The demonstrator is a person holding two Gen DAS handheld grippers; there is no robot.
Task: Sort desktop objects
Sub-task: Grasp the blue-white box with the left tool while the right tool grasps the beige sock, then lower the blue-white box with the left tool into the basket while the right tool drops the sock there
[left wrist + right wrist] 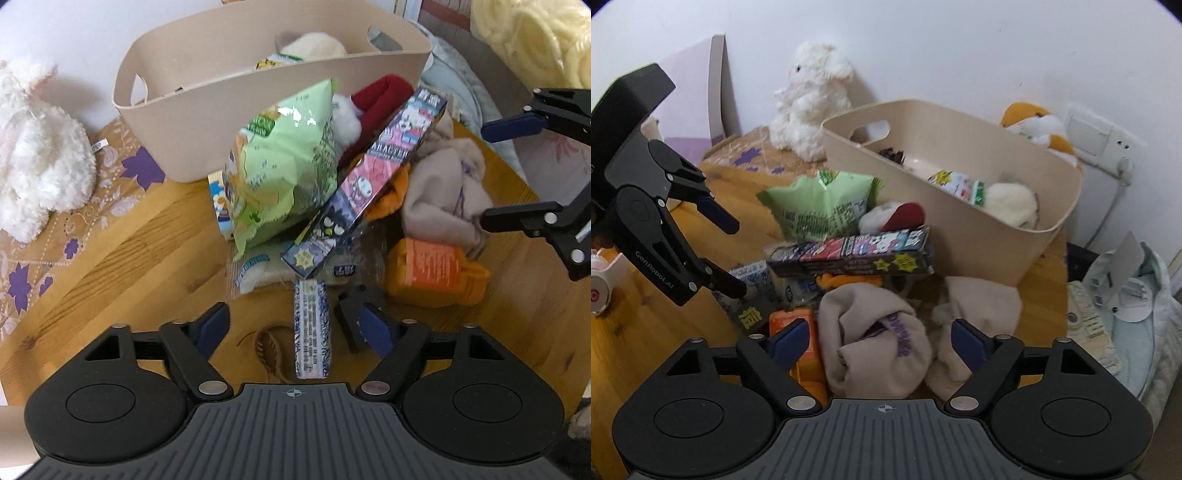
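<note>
Both wrist cameras look steeply down from close above the wooden table (129,258), sharing the clutter pile before the beige basket (979,236).

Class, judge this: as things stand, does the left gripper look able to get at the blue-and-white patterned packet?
Probably yes. The blue-and-white patterned packet lies on bare wood between the open fingers of the left gripper, nothing on top of it.

A wooden table (122,258) carries the lot; a patterned cloth (55,236) covers its far corner under a white plush rabbit (37,155); a beige basket (229,122), an orange bottle (436,273), a beige garment (879,343) and a blue-and-white packet (312,328) lie on the wood.
</note>
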